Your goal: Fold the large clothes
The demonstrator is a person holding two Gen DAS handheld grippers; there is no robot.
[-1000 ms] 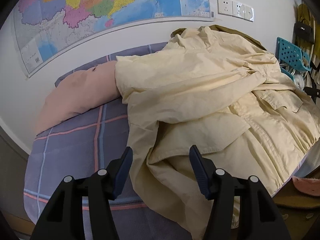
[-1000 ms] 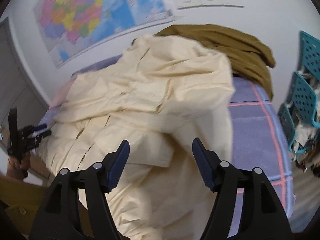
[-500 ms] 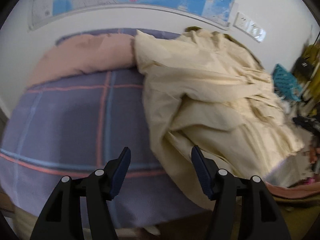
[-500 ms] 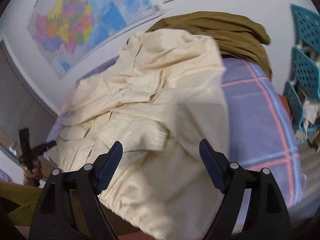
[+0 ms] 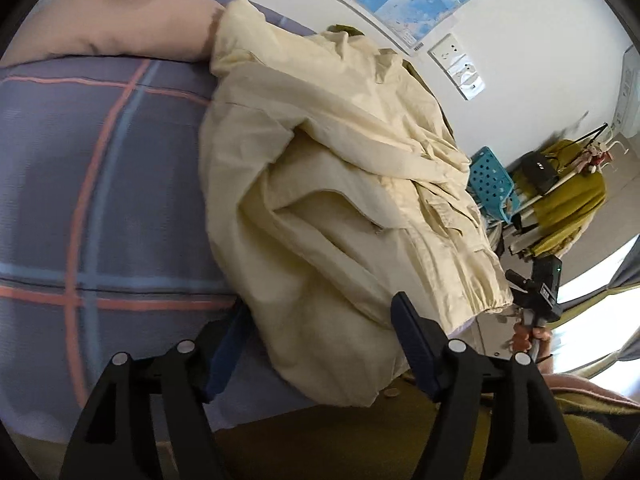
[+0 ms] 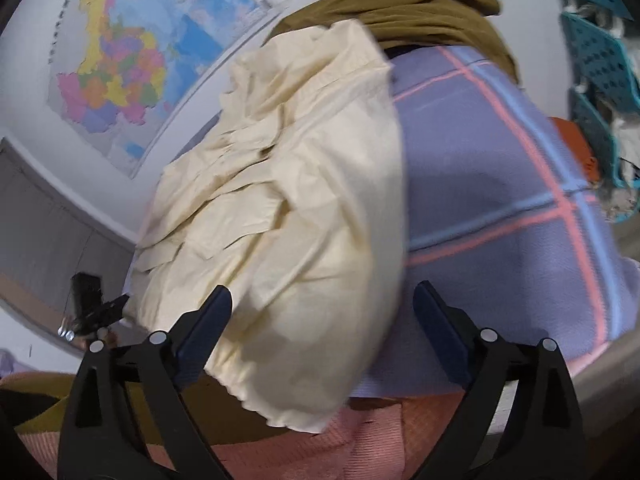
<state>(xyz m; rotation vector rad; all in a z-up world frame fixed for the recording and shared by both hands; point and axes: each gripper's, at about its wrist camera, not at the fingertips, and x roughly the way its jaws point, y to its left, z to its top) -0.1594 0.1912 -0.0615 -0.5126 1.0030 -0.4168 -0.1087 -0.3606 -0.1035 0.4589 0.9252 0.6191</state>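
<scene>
A large cream jacket (image 5: 344, 184) lies crumpled across a bed with a purple checked cover (image 5: 100, 200), its hem hanging over the near edge. My left gripper (image 5: 320, 340) hovers at that edge; its jaws are opening, with the jacket's hanging hem between them and the pads not pressing it. In the right wrist view the same cream jacket (image 6: 288, 208) drapes over the bed edge, and my right gripper (image 6: 324, 324) straddles its lower corner, jaws opening wide, pads clear of the cloth. The right gripper (image 5: 536, 296) shows in a hand at the left view's right side.
A pink pillow (image 5: 112, 20) lies at the head of the bed. An olive-brown garment (image 6: 404, 8) is heaped by the wall under a map (image 6: 112, 68). Teal perforated baskets (image 6: 596, 68) stand beside the bed, and a clothes rack (image 5: 560, 196) with an olive garment behind them.
Both grippers have dropped toward the bed's near edge and rolled, so the views tilt. Both pairs of jaws stand wider apart. The jacket's hem now lies between each pair.
</scene>
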